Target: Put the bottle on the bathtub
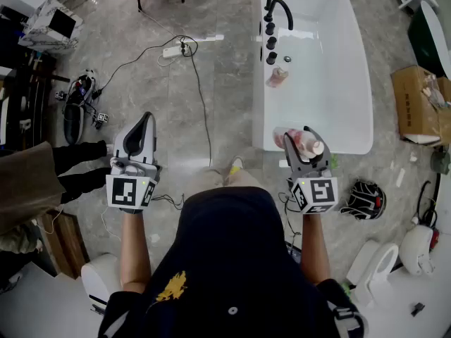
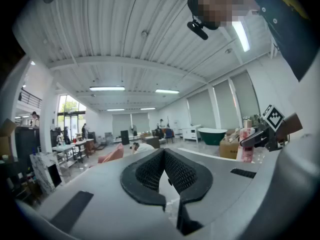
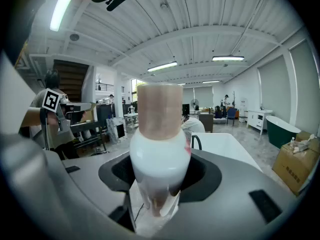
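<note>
My right gripper [image 1: 301, 138] is shut on a pink-and-white bottle [image 1: 308, 146] with a tan cap, held just over the near end of the white bathtub [image 1: 352, 62]. In the right gripper view the bottle [image 3: 160, 144] stands upright and fills the space between the jaws of that gripper [image 3: 159, 184], with the bathtub [image 3: 227, 143] behind it. My left gripper [image 1: 145, 122] hangs over the floor far left of the tub. Its jaws [image 2: 163, 153] meet at the tips with nothing between them. A second pinkish bottle [image 1: 277, 77] lies inside the tub.
Black faucet fittings [image 1: 276, 13] stand on the tub's left rim. A power strip and cable [image 1: 173, 50] run across the floor between the grippers. A cardboard box [image 1: 416, 104], a helmet [image 1: 363, 199] and a toilet [image 1: 380, 263] lie to the right. Another person's legs [image 1: 77, 164] are at left.
</note>
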### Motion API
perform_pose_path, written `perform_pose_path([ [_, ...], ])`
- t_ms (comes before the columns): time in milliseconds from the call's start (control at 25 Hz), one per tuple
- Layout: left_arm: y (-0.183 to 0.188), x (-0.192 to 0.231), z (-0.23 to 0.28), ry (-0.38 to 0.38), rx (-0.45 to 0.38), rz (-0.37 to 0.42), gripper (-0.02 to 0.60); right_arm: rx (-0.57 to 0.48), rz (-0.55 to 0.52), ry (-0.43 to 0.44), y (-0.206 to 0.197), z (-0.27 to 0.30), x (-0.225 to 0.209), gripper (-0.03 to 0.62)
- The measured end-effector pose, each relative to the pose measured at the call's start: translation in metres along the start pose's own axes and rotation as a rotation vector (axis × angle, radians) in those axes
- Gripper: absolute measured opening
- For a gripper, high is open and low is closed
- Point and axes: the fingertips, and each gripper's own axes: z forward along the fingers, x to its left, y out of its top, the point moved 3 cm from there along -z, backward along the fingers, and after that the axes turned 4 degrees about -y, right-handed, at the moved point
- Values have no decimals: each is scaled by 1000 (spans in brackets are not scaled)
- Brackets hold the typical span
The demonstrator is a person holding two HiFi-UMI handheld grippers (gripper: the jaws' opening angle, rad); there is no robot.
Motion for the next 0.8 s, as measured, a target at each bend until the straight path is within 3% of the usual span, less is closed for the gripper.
perform_pose_path([
  [160, -10, 8, 45, -98, 9, -19, 18, 4, 26, -70, 4, 14, 1, 215],
  [280, -21, 24, 86, -222, 15, -14, 18, 29, 57, -169, 4, 28, 3, 216],
  [440, -42, 51, 141, -416, 11, -16, 18, 57, 151, -353, 0, 49, 8, 216],
  [600, -54, 51, 177, -662, -10, 11, 18, 55, 277, -595, -7, 45, 24, 216],
  [800, -66, 27, 218, -919, -49, -10, 18, 86, 275, -820, -13, 42, 44, 216],
])
